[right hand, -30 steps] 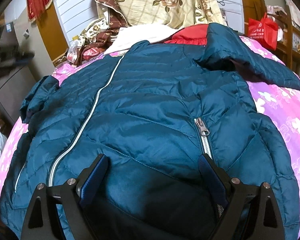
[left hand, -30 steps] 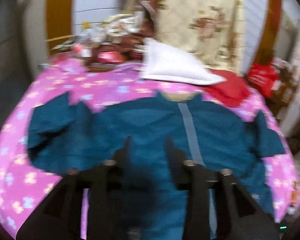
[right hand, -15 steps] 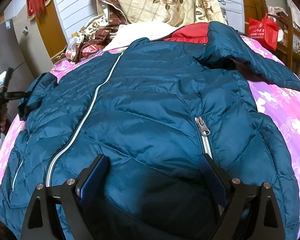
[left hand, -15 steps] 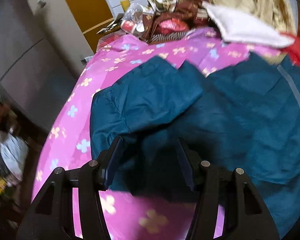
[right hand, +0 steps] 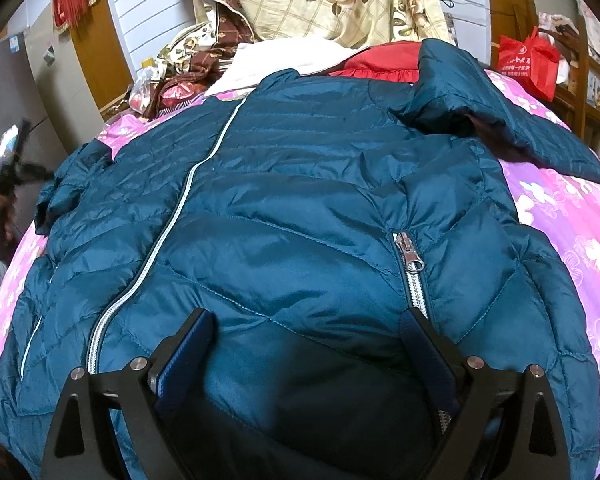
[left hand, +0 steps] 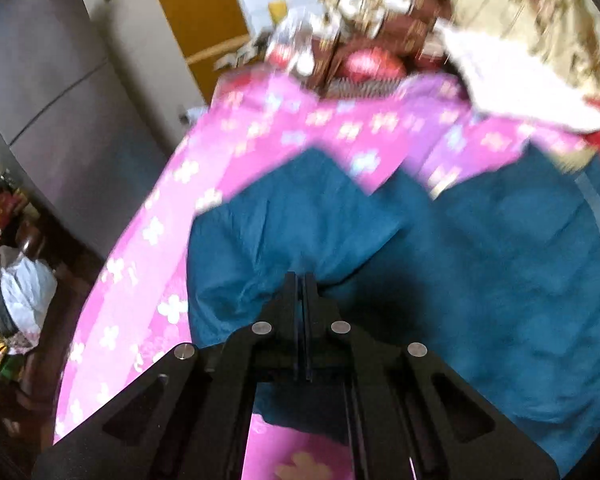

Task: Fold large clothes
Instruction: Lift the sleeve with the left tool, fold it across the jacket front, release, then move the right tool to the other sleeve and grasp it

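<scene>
Two black fingers of the left gripper (left hand: pixel 303 280) are pressed together in the left wrist view, with just a thin line between them. The tips sit right at a fold of the teal jacket sleeve (left hand: pixel 284 232), and the cloth bunches up there, but the picture is blurry and I cannot tell for sure if cloth is pinched inside. The sleeve lies straight ahead of the fingers. The rest of the puffy teal jacket (left hand: pixel 500 280) spreads out to the right of the gripper. Under it is a pink bedsheet with white flowers (left hand: pixel 340 128), which shows ahead and to the left. Far ahead and to the right lies a white cloth (left hand: pixel 512 80). Far to the left stands a gray fridge (left hand: pixel 52 92).

In the right wrist view, the right gripper (right hand: pixel 306 320) is wide open, with blue pads (right hand: pixel 188 344) on its fingers. It is just over the bottom part of the jacket (right hand: pixel 300 208), and holds nothing. The long white zipper (right hand: pixel 168 232) runs ahead on the left side. A small silver pocket zipper (right hand: pixel 410 252) is just ahead of the right finger. The other sleeve (right hand: pixel 500 120) lies far ahead to the right, folded onto the pink sheet (right hand: pixel 572 216). A red bag (right hand: pixel 528 60) is far off to the right. The left gripper (right hand: pixel 4 168) shows at the far left, blurry.
</scene>
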